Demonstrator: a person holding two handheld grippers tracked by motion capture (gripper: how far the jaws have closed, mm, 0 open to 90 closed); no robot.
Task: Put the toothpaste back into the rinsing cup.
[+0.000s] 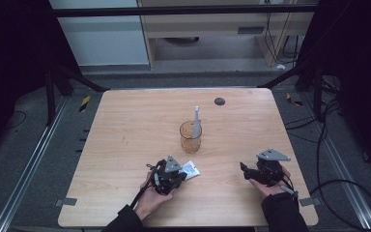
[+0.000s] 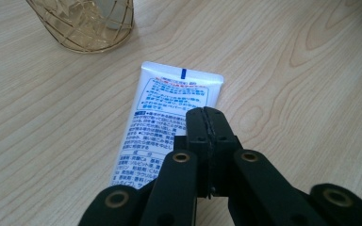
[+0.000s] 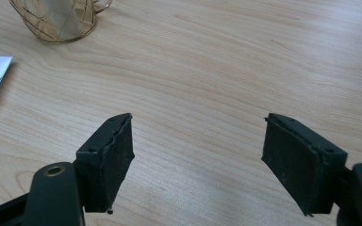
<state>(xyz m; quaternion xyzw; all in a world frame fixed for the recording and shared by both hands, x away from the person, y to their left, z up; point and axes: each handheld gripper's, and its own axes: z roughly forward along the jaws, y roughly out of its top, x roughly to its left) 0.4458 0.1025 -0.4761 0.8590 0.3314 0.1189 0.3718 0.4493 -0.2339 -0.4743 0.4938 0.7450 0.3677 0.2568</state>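
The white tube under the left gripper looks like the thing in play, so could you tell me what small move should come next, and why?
Probably open the left gripper and lower it around the white tube. In the left gripper view its jaws are pressed together over the tube, which lies flat on the table, so nothing is held yet. The right gripper is open and off to the side; the wire cup stands beyond.
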